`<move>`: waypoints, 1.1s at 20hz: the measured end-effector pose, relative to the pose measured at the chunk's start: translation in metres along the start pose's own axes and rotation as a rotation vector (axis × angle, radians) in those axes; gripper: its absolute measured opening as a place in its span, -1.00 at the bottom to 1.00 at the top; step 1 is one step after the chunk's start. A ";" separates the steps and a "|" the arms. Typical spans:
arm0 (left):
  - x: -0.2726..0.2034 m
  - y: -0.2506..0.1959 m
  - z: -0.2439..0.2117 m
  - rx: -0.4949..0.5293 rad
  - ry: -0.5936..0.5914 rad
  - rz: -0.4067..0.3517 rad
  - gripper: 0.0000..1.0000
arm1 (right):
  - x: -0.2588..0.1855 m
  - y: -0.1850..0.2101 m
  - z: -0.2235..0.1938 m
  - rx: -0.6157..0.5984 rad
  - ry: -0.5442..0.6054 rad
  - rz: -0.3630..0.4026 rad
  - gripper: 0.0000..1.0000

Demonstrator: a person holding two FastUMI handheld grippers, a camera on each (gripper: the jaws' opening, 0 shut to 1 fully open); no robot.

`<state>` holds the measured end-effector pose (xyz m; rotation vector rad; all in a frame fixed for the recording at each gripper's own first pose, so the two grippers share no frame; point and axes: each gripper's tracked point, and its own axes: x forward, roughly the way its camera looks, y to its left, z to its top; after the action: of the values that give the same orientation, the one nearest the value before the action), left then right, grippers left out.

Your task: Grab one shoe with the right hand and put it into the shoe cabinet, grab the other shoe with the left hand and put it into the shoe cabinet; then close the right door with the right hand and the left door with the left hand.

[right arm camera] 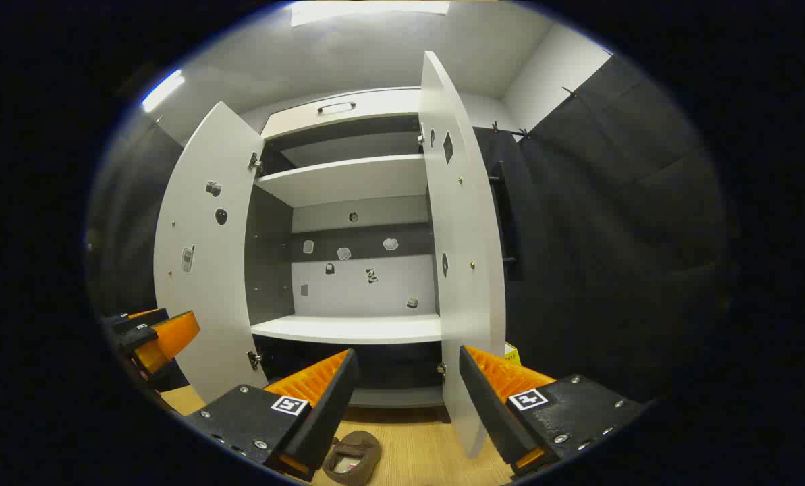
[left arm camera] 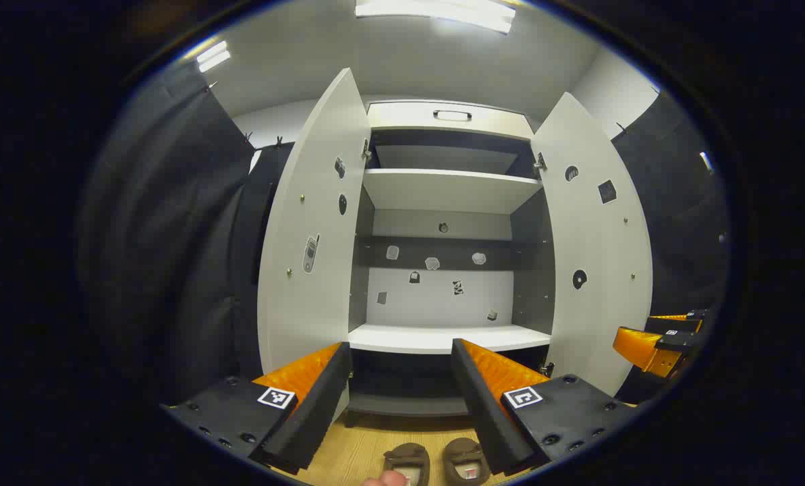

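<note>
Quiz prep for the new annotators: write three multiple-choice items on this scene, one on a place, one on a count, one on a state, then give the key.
1. Where are the shoes?
A. on the top shelf
B. on the floor before the cabinet
C. in the left gripper

2. How many cabinet doors stand open?
A. none
B. one
C. two

3. How do the left gripper's jaws stand?
A. open, holding nothing
B. shut on a shoe
C. shut on a door

Key:
1 B: both shoes lie on the wooden floor below the cabinet.
2 C: the left door and right door both swing outward, the shelves bare between them.
3 A: the left gripper shows a wide gap between its fingers with nothing in it.
</note>
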<state>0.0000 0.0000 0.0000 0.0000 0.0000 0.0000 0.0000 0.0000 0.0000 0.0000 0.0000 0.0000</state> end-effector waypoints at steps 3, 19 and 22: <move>0.000 -0.001 -0.003 -0.007 0.008 -0.003 0.87 | 0.000 0.001 0.003 0.000 -0.006 0.001 0.85; 0.002 -0.002 0.004 0.015 -0.013 0.000 0.87 | 0.001 -0.003 0.005 0.010 -0.015 -0.001 0.85; 0.003 -0.002 0.004 0.021 -0.015 0.000 0.87 | 0.000 -0.002 0.004 0.009 -0.015 -0.001 0.85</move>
<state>0.0031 -0.0020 0.0039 0.0209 -0.0147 -0.0001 -0.0002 -0.0022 0.0044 0.0089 -0.0149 -0.0005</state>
